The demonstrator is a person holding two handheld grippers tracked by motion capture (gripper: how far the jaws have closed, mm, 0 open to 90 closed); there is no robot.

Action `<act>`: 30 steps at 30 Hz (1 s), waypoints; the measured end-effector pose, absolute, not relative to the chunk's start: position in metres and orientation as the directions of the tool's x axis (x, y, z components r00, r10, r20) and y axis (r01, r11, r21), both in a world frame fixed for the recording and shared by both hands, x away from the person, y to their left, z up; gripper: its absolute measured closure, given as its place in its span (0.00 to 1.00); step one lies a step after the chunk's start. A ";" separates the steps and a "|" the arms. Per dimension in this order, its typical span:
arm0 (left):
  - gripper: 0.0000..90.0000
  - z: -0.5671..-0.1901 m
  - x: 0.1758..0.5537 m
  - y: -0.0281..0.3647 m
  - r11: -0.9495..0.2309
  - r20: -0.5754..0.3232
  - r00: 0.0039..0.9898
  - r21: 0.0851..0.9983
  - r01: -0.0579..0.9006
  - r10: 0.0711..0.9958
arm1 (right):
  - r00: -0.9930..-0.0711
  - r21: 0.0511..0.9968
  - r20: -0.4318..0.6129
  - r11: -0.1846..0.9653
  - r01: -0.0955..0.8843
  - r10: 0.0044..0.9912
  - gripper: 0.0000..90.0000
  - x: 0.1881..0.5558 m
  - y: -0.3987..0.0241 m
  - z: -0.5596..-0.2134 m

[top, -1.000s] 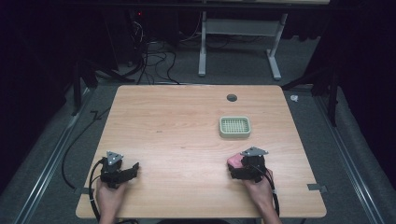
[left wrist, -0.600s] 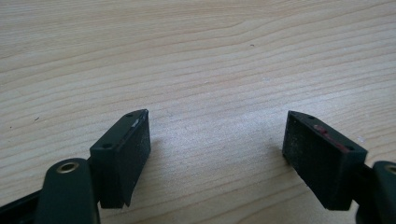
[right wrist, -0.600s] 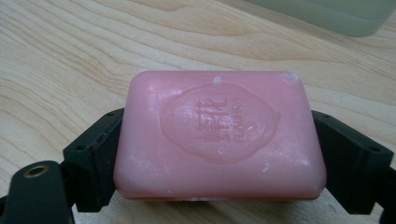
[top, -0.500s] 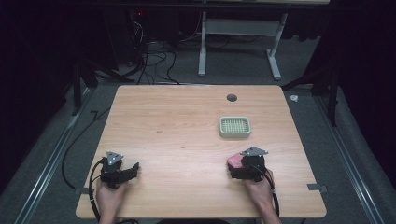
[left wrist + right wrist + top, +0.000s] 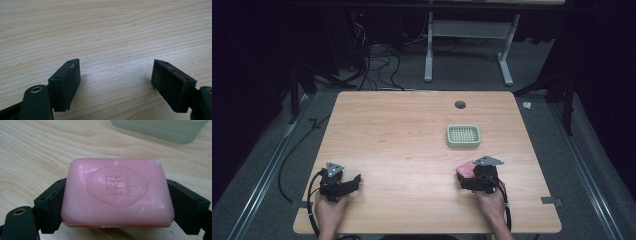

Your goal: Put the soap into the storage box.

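A pink bar of soap (image 5: 117, 193) with a stamped oval mark lies flat between the two black jaws of my right gripper (image 5: 117, 206), which press against its two short ends. From above, the same soap (image 5: 465, 169) shows at the front right of the table, under my right gripper (image 5: 472, 181). A pale green soap dish (image 5: 463, 136) with a gridded top sits further back; its near wall (image 5: 162, 128) is close ahead of the soap. My left gripper (image 5: 354, 181) rests at the front left, and its jaws (image 5: 116, 86) stand wide apart over bare wood.
The wooden table (image 5: 402, 135) has a round cable hole (image 5: 460, 104) near its back edge. Black cables trail from both grippers off the front. Beyond the table are a dark floor, loose cables and a white desk frame (image 5: 467, 45).
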State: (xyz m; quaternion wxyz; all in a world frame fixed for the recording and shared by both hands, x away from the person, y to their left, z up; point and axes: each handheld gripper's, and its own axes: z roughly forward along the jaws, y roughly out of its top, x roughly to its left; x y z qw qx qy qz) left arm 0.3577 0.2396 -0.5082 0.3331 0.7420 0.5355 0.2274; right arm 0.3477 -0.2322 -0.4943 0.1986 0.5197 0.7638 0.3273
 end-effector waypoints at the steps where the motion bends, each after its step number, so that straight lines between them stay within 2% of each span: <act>1: 0.27 -0.508 0.358 0.240 -0.206 -0.019 0.324 0.737 0.643 0.946 | -0.378 0.712 0.042 0.237 0.661 0.925 0.15 0.348 -0.234 -0.493; 30: 0.26 -0.508 0.358 0.240 -0.206 -0.019 0.324 0.737 0.643 0.946 | -0.380 0.744 0.053 0.217 0.632 0.924 0.15 0.355 -0.239 -0.458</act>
